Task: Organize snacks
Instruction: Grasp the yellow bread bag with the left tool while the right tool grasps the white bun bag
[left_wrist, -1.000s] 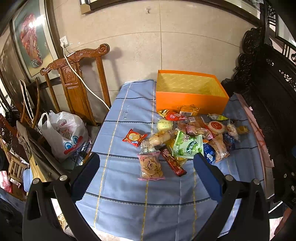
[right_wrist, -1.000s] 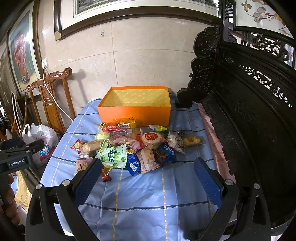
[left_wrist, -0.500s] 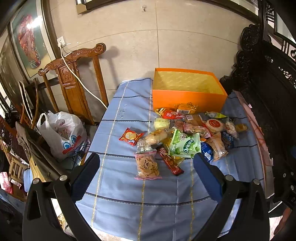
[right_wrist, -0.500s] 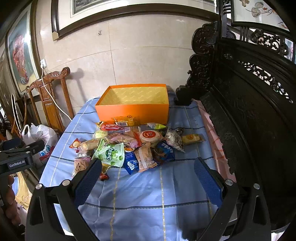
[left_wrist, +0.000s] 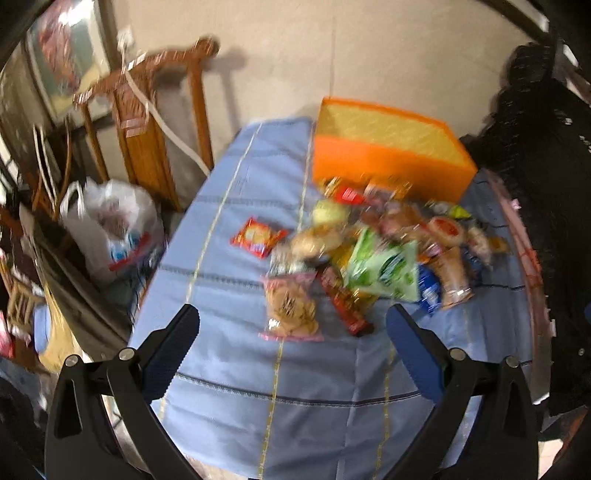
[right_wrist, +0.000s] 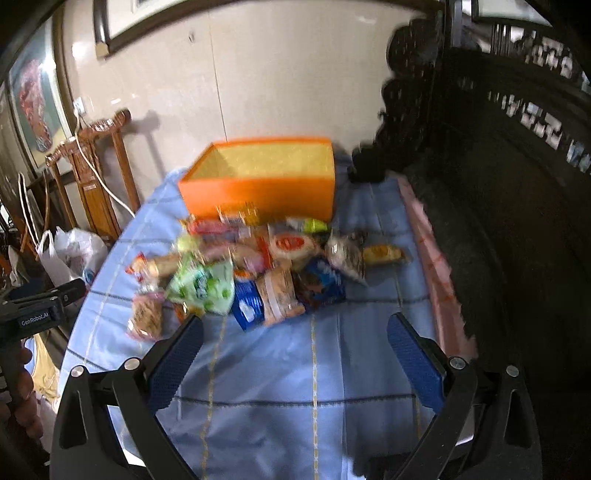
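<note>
A pile of packaged snacks (left_wrist: 376, 254) lies on the blue tablecloth (left_wrist: 236, 369) in front of an empty orange box (left_wrist: 384, 155). A cookie bag (left_wrist: 290, 308) lies nearest my left gripper (left_wrist: 291, 343), which is open and empty above the cloth. A red packet (left_wrist: 256, 236) lies apart at the left. In the right wrist view the pile (right_wrist: 258, 273) and the box (right_wrist: 262, 181) show, with a green bag (right_wrist: 205, 286) at the front. My right gripper (right_wrist: 295, 350) is open and empty, short of the pile. Both views are blurred.
A wooden chair (left_wrist: 147, 129) and a white plastic bag (left_wrist: 110, 229) stand left of the table. Dark carved furniture (right_wrist: 498, 221) runs along the right side. The left gripper's body (right_wrist: 37, 314) shows at the left edge of the right wrist view.
Both cameras have moved closer to the table and tilted; the pile now sits nearer the fingers. Both grippers stay open. The snacks have not moved.
</note>
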